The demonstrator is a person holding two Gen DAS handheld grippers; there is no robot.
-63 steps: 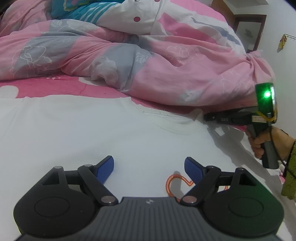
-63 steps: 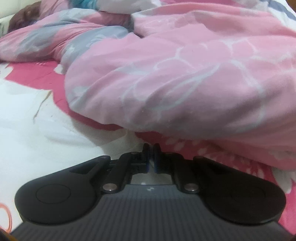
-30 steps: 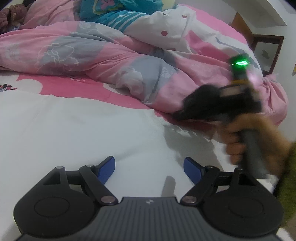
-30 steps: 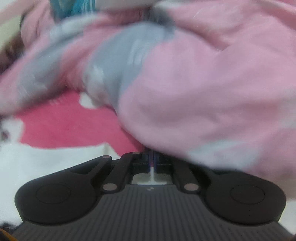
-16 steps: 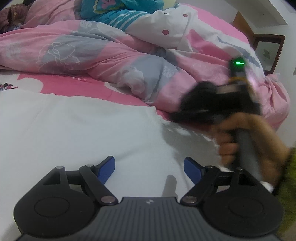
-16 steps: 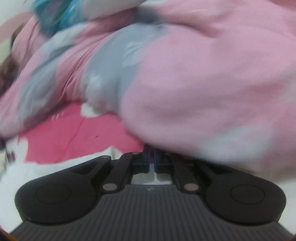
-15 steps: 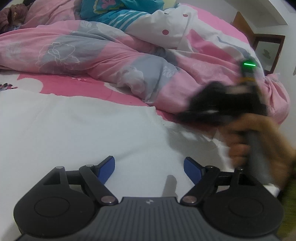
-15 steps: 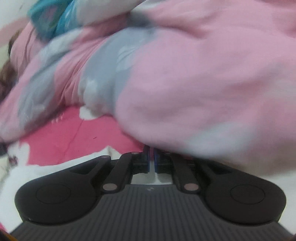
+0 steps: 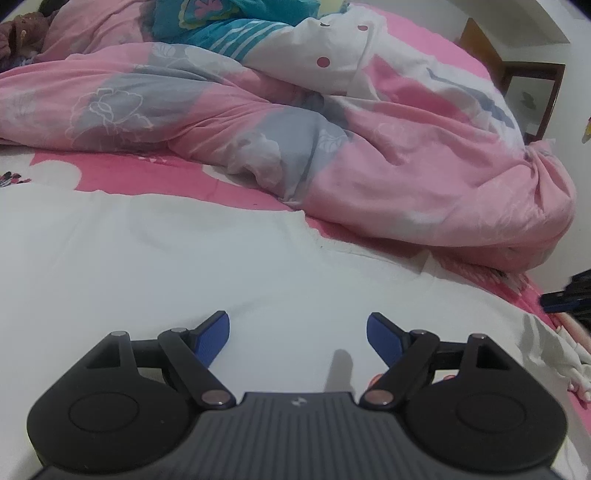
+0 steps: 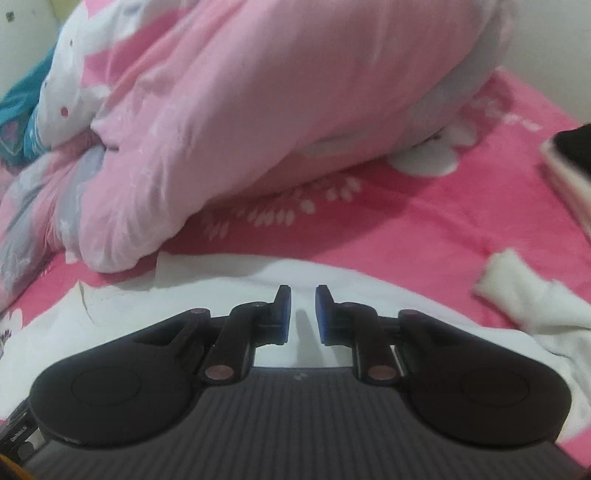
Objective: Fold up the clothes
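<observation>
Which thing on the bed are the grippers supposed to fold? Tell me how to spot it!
Find the big puffy pink quilt heaped on the pink flowered bedsheet. In front of it, nearest the cameras, lies the white garment, spread flat under the left gripper. It is the only plain white, flat cloth; everything beside it is pink and patterned.

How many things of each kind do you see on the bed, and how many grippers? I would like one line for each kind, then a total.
White garment, spread flat on the bed: 1
Pink quilt, bunched up: 1
Teal striped cloth: 1
Dark flat object with a pale edge, too blurred to identify: 1
Grippers, left gripper and right gripper: 2
Total: 6
</observation>
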